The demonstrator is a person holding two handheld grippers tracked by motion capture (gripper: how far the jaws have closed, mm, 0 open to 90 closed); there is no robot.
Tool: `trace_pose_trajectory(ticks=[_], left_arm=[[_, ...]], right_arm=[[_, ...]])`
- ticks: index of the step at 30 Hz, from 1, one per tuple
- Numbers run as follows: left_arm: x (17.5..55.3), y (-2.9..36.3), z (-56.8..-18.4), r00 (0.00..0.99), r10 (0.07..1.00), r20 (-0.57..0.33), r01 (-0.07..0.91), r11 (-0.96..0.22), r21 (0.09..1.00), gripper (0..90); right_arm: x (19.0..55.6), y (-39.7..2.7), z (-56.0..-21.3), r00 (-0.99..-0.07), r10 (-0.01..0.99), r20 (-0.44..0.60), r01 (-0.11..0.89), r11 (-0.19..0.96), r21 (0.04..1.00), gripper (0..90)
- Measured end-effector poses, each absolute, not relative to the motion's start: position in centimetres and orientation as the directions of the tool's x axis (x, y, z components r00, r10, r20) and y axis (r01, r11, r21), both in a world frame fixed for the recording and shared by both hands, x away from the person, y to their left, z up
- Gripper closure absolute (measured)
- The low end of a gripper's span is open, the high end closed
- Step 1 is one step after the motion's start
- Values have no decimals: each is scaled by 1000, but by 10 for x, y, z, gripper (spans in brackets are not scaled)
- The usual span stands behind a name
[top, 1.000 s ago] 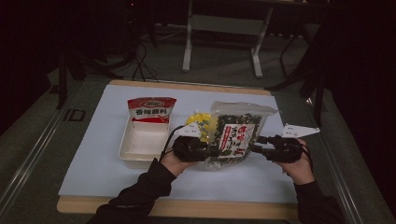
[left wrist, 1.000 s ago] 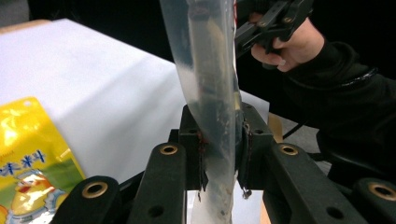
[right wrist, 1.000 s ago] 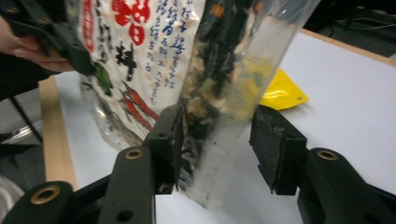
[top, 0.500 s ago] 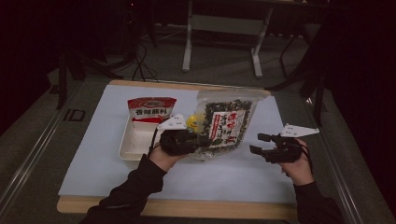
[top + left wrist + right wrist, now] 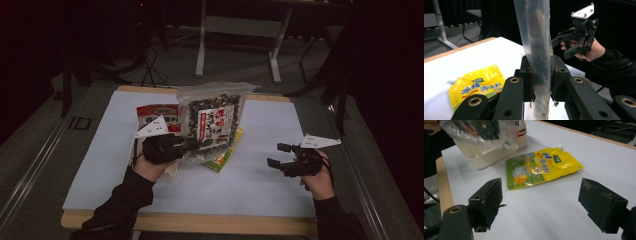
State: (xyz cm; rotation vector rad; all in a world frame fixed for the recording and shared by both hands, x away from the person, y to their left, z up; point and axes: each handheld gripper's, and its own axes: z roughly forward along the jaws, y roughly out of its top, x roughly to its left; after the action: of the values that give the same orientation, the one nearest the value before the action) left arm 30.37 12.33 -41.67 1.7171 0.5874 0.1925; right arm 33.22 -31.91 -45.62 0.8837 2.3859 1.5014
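Seaweed bag (image 5: 212, 120), clear with dark flakes and a red-and-white label: in the high view, standing upright above the middle of the white table (image 5: 260, 185), being pinched at its lower left corner by the left gripper (image 5: 192, 145). Partly covering a red packet (image 5: 152, 112) behind and to the left. Overlapping a yellow pouch (image 5: 225, 155) lying flat at its lower right. Right gripper (image 5: 275, 156) hovering well apart to the right, jaws spread, holding nothing.

Left gripper view: bag's edge (image 5: 536, 37) rising straight up between the two black jaws, both pressing on the film from either side. Yellow pouch (image 5: 477, 85) lying flat on the table to the left, just beside the jaws. Right gripper (image 5: 567, 43) showing farther off in a hand (image 5: 594, 50), jaws parted, grey plate on top.

Right gripper view: own jaws standing wide apart over bare white table (image 5: 544, 215). Yellow pouch (image 5: 541, 168) lying ahead between them, white spout pointing away. Bottom of the seaweed bag (image 5: 481, 132) hanging at upper left, above a cream tray (image 5: 491, 155) hardly discernible from above.
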Motion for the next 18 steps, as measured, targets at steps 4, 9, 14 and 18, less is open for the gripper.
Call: trace_pose_trajectory(ticks=[4, 9, 14, 18], left_arm=[[299, 141, -415, 840, 514, -173, 264, -109, 958, 775], [294, 166, -414, 820, 547, -170, 254, -81, 964, 775], [289, 191, -416, 802, 574, -162, 233, -51, 971, 775], [285, 209, -419, 770, 623, -138, 223, -59, 973, 774]], right_arm=[[333, -318, -459, -806, 576, 139, 377, 317, 870, 186], [333, -318, -461, -805, 573, 150, 385, 314, 868, 189], [334, -319, -463, -803, 574, 157, 393, 313, 865, 193], [334, -319, -464, -802, 575, 163, 400, 313, 861, 194]])
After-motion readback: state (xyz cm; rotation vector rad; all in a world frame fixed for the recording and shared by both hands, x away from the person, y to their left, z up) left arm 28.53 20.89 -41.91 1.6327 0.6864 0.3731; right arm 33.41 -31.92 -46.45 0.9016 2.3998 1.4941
